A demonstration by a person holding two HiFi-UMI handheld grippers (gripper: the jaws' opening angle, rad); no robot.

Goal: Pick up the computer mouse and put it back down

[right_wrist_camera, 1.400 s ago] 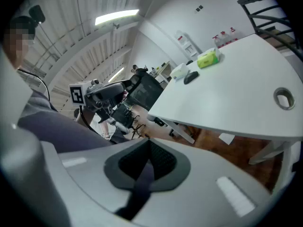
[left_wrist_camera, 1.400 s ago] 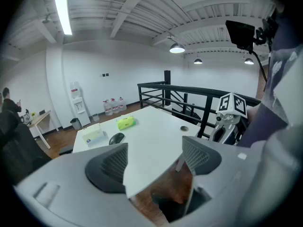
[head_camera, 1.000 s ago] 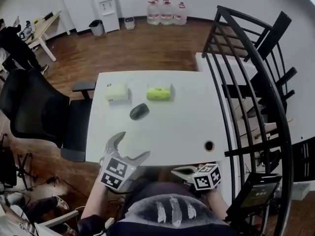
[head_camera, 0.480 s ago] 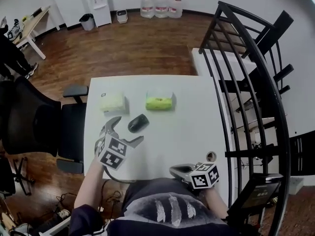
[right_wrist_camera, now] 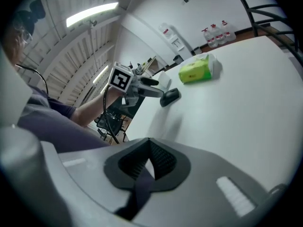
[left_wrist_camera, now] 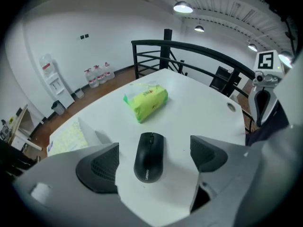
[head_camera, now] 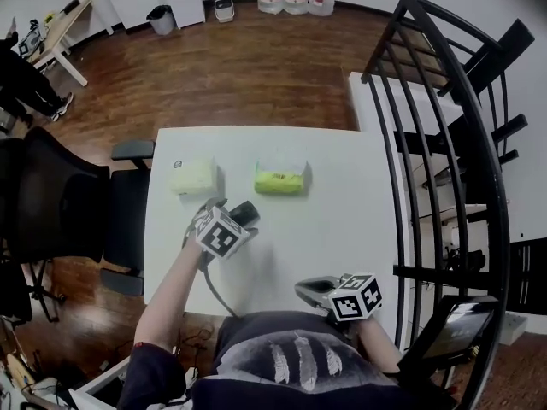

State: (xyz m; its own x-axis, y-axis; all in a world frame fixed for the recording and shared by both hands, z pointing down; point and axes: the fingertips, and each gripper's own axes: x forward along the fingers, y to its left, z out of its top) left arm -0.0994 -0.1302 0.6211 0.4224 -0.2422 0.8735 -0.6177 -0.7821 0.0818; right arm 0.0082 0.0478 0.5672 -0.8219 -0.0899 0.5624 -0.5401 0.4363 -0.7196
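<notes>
Mouse (left_wrist_camera: 149,156) now between left tool (left_wrist_camera: 154,160) jaws

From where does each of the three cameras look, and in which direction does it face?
Head view: on the person's head, facing steeply down at the white table; shows the left gripper, right gripper, chest.
Left gripper view: on the left gripper, facing along its open fingers at the mouse between them.
Right gripper view: on the right gripper, facing past its closed fingers across the table.
Both gripper views share the mouse and tissue pack.
</notes>
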